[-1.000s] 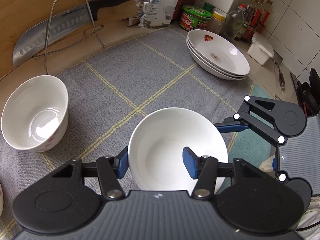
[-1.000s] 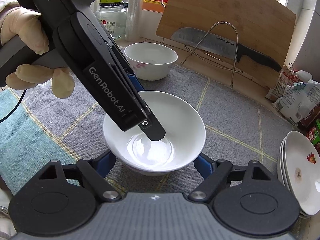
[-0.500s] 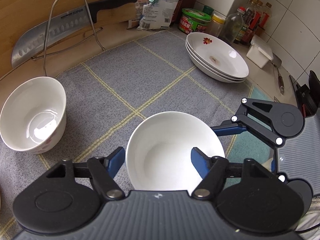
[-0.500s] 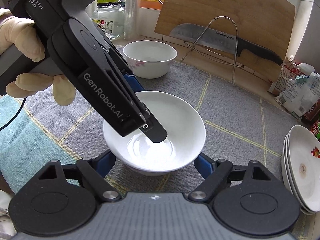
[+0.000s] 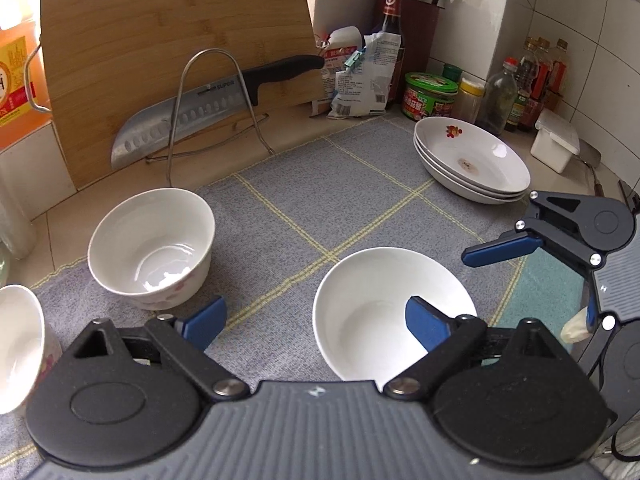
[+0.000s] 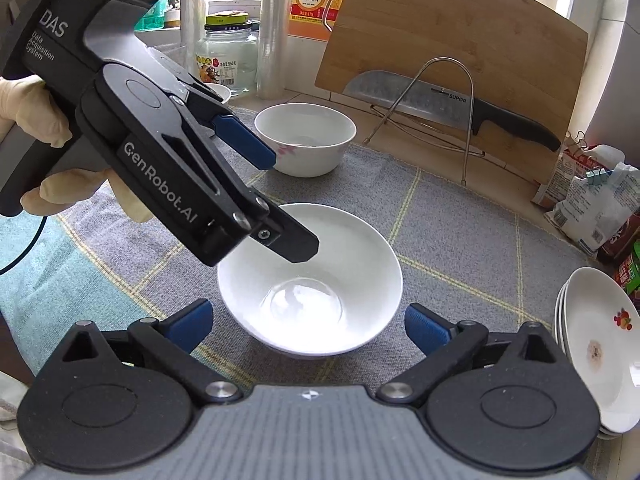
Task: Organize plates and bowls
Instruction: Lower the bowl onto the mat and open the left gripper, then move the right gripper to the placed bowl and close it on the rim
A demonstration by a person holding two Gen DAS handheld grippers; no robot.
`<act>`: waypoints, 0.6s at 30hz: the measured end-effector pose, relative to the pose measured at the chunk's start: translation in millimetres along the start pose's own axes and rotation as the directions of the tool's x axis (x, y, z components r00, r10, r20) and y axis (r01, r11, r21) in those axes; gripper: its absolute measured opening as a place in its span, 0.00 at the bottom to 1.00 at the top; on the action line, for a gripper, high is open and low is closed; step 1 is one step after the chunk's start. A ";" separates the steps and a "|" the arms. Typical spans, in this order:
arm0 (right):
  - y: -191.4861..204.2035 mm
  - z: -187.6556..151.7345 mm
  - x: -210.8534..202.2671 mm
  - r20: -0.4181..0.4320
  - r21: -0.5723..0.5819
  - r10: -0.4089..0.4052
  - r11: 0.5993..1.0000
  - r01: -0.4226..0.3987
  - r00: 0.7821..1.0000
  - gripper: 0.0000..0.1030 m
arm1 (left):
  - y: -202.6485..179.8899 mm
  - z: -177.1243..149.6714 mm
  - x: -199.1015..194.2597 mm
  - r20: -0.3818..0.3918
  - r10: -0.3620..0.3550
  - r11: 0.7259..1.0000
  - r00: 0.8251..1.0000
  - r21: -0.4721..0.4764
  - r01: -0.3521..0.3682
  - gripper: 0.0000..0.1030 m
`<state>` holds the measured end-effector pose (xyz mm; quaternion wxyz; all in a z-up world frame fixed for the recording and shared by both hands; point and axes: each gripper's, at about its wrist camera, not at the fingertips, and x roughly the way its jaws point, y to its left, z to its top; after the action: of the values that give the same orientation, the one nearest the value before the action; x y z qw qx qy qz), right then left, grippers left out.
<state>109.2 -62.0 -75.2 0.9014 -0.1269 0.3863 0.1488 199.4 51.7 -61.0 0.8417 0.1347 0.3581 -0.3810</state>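
Left edge: a partial bowl (image 5: 16, 344) at 9 o'clock in the left wrist view, floral pattern on its side
Floral bowl (image 5: 154, 246): upright on the mat at 10 o'clock of the left gripper (image 5: 316, 326), well apart from the plain one
Left gripper: jaws spread wide, gripping nothing; its right finger overlaps the plain white bowl (image 5: 394, 312), which sits upright at its 1 o'clock
Right gripper (image 6: 308, 324): jaws released, straddling the plain white bowl without visible contact
In the way: from the right wrist view the left gripper's black finger hangs over the plain bowl's rim at 11 o'clock
Plates (image 5: 472, 160): stack of three at 2 o'clock, on the mat's far right corner
Surface: grey mat (image 5: 332, 200) with yellow grid lines over a pale counter
Backdrop: cutting board (image 5: 176, 52) leaning on the wall, cleaver (image 5: 192, 114) in a wire rack (image 5: 208, 108), food packets, jars and bottles along white tiles
Count: three bowls, three plates, two grippers
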 end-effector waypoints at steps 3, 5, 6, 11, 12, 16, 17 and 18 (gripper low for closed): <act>-3.5 2.6 -5.9 0.007 0.008 0.002 1.000 -0.002 1.000 1.00 | -0.1 -10.4 -11.6 0.047 0.106 0.994 0.993 -0.004 -0.106 0.94; -7.0 5.4 -9.9 0.013 0.012 0.007 1.000 -0.007 1.000 1.00 | 1.6 -17.4 -17.1 0.065 0.163 0.986 0.985 -0.030 -0.161 0.95; -8.8 6.7 -11.8 0.019 0.015 0.008 1.000 -0.009 1.000 1.00 | 2.6 -20.1 -19.1 0.068 0.174 0.984 0.982 -0.042 -0.172 0.95; -18.3 16.6 -13.7 0.027 0.041 0.033 0.999 -0.034 0.999 1.00 | 11.9 -33.3 -26.4 0.074 0.263 0.961 0.962 -0.107 -0.255 0.96; -20.2 18.8 -12.8 0.028 0.048 0.040 0.998 -0.042 0.999 1.00 | 14.4 -34.9 -26.5 0.073 0.285 0.954 0.956 -0.123 -0.275 0.96; -28.7 30.1 -5.7 0.026 0.064 0.073 0.995 -0.075 0.997 1.00 | 22.6 -40.6 -24.3 0.079 0.347 0.930 0.935 -0.158 -0.332 0.96; -30.3 33.5 -3.2 0.024 0.067 0.084 0.994 -0.086 0.996 1.00 | 24.9 -41.6 -22.0 0.081 0.362 0.924 0.929 -0.167 -0.345 0.96; -32.4 37.4 0.1 0.023 0.071 0.102 0.992 -0.103 0.995 1.00 | 27.2 -43.2 -18.9 0.081 0.376 0.917 0.923 -0.176 -0.358 0.96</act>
<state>145.8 -79.0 -46.5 0.9002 -0.0728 0.3887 0.1822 189.3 101.9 -79.5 0.9252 0.1105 0.3070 -0.1937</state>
